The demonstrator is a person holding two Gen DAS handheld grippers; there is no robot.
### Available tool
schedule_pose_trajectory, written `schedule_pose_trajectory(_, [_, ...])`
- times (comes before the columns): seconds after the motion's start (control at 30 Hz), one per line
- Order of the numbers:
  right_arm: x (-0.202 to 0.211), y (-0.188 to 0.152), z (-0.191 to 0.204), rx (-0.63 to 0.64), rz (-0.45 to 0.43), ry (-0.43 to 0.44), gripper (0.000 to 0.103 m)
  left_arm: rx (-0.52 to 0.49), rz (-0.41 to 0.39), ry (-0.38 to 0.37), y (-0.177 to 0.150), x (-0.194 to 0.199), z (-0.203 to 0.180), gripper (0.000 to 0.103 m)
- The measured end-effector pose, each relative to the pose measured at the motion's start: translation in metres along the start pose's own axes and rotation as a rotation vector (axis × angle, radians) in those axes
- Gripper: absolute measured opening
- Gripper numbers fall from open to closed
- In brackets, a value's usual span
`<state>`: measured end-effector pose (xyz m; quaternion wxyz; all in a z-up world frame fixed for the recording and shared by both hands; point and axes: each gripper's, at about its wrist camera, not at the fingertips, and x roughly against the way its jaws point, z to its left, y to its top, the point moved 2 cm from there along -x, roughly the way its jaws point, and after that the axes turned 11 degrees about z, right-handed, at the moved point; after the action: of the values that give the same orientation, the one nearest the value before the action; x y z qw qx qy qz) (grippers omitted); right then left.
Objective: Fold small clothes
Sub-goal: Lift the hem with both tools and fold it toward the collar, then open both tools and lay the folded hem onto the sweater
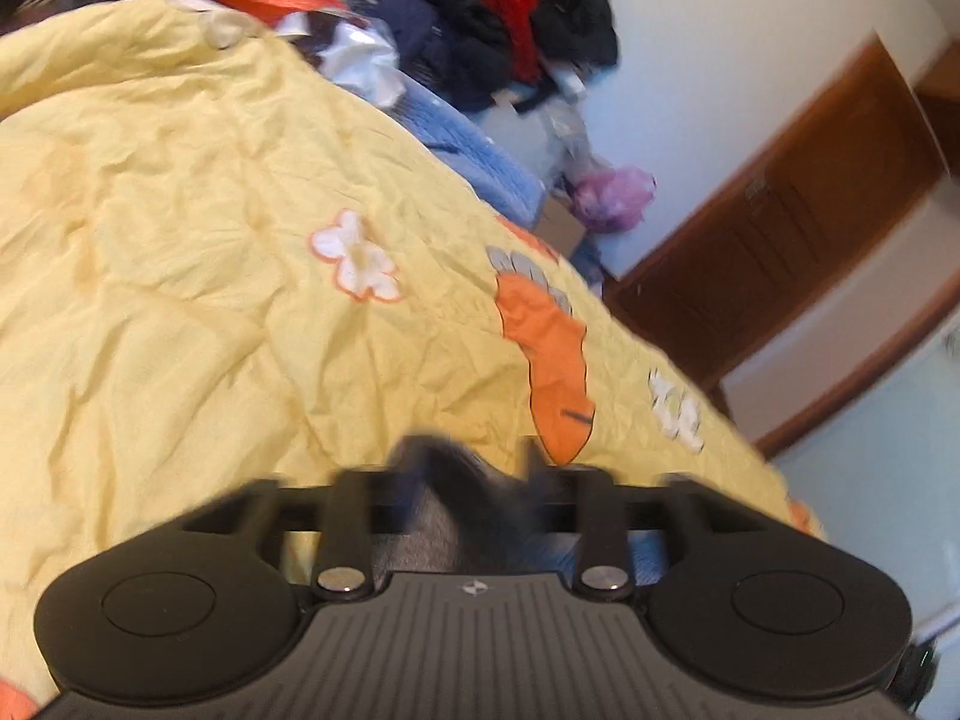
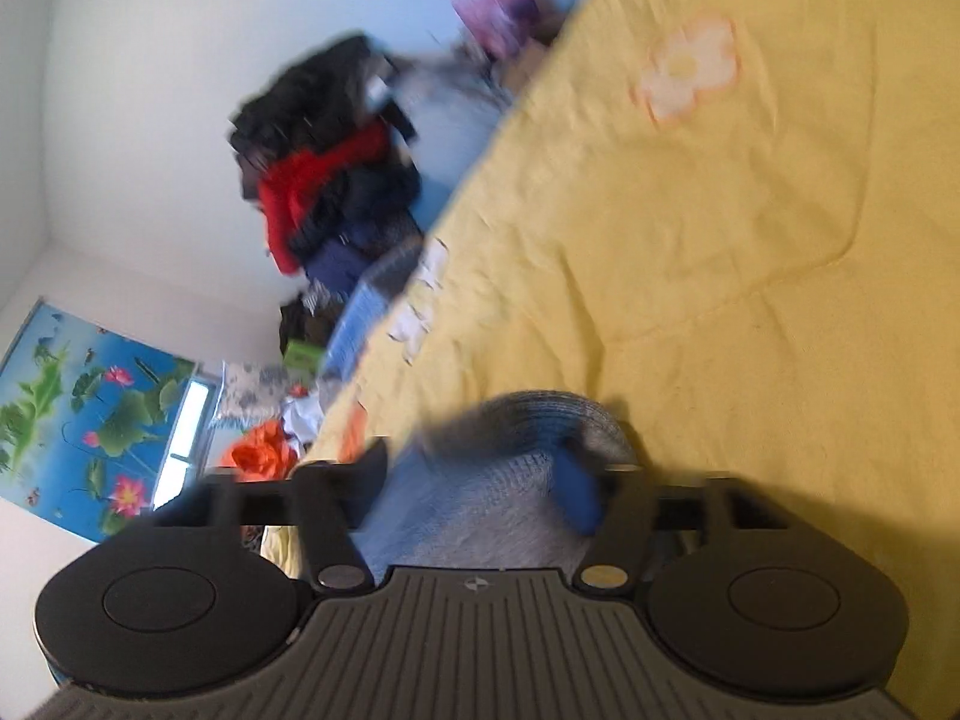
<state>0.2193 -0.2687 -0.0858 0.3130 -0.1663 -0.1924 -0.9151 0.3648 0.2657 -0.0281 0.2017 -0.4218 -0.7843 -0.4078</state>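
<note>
- The bed (image 1: 180,240), under a yellow quilt with flower and carrot prints, fills most of both views and serves as the landmark; a pile of dark and red clothes (image 1: 492,12) sits beyond its far edge.
- The task's thing looks like a small grey-and-blue sock (image 2: 480,498), lifted just above the quilt near the bed's near side and bunched between the two tools.
- The right gripper (image 2: 486,474) has its jaws clenched on the sock's ribbed grey part; a blue patch shows at the right finger.
- The left gripper (image 1: 474,474) has its jaws clenched on a dark grey fold of the same sock (image 1: 456,510), as far as the blur lets me judge.
- Its long axis seems to run from one gripper to the other, but which end is toe or cuff I cannot tell.
- To do this step well, I judge: pull it taut, lay it flat on the quilt, then bring one end over the other with edges aligned.
</note>
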Motion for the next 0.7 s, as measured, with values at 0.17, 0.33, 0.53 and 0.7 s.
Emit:
schedule_pose_trajectory(0.17, [0.048, -0.058, 0.021, 0.145, 0.015, -0.023, 0.078, -0.057, -0.218, 0.124, -0.034, 0.073, 0.008, 0.101])
schedule_pose_trajectory(0.33, [0.107, -0.133, 0.014, 0.249, -0.006, -0.138, 0.079, 0.052, -0.135, 0.034, -0.111, 0.122, 0.039, 0.101])
schedule_pose_trajectory(0.53, [0.137, -0.186, 0.000, 0.245, -0.007, -0.208, 0.079, 0.201, -0.067, -0.089, -0.178, 0.136, 0.066, 0.101])
schedule_pose_trajectory(0.7, [0.112, -0.192, -0.004, 0.182, 0.018, -0.183, 0.079, 0.229, -0.004, -0.125, -0.190, 0.110, 0.058, 0.100])
